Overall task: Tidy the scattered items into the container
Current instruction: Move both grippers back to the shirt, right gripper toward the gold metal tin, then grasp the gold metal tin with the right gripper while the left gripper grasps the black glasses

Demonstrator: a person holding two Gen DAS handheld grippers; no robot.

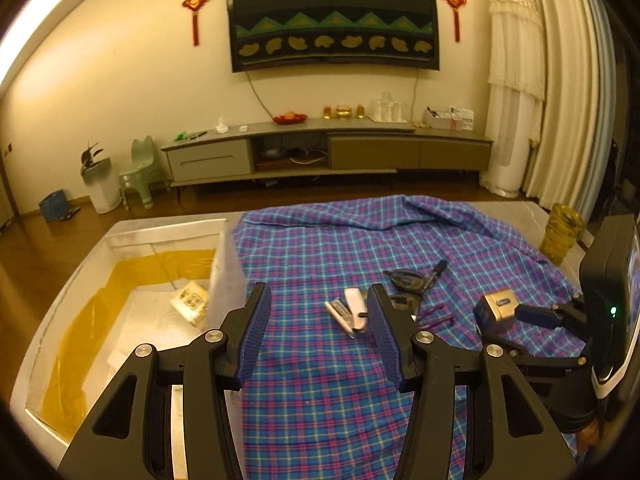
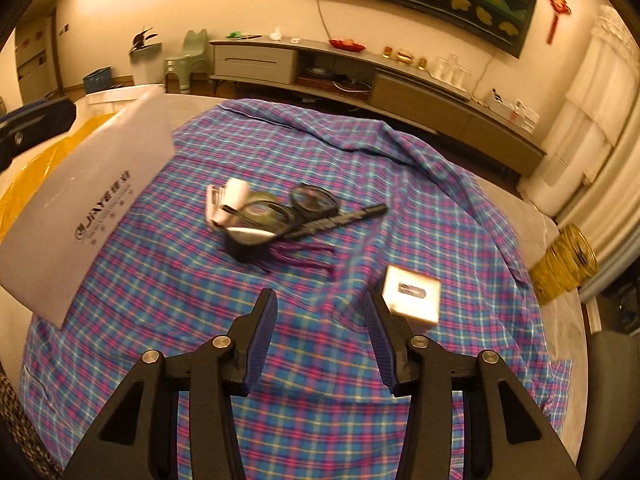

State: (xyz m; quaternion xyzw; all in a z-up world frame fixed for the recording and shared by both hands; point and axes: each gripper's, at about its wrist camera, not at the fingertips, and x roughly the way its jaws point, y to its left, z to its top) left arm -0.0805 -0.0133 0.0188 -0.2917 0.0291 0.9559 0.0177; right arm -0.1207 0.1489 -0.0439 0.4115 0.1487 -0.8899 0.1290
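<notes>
- Plaid cloth [image 2: 304, 152]: soft woven fabric, matt, creased along its far edge.
- Container [image 1: 44, 344] beside the cloth: matt white walls with a glossy yellow film lining.
- Left gripper [image 1: 318, 334] above the cloth: matt black plastic, ribbed blue pads, shiny metal pivot pins.
- Small box [image 2: 412, 294] on the cloth: smooth, glossy card.
- Marker [image 2: 340, 220] on the cloth: black plastic.

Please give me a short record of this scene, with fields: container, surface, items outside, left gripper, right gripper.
container: white box, yellow lining, left of the cloth
surface: plaid cloth
items outside: glasses, black marker, white stapler, purple ties, small box
left gripper: open, empty
right gripper: open, beside the small box
</notes>
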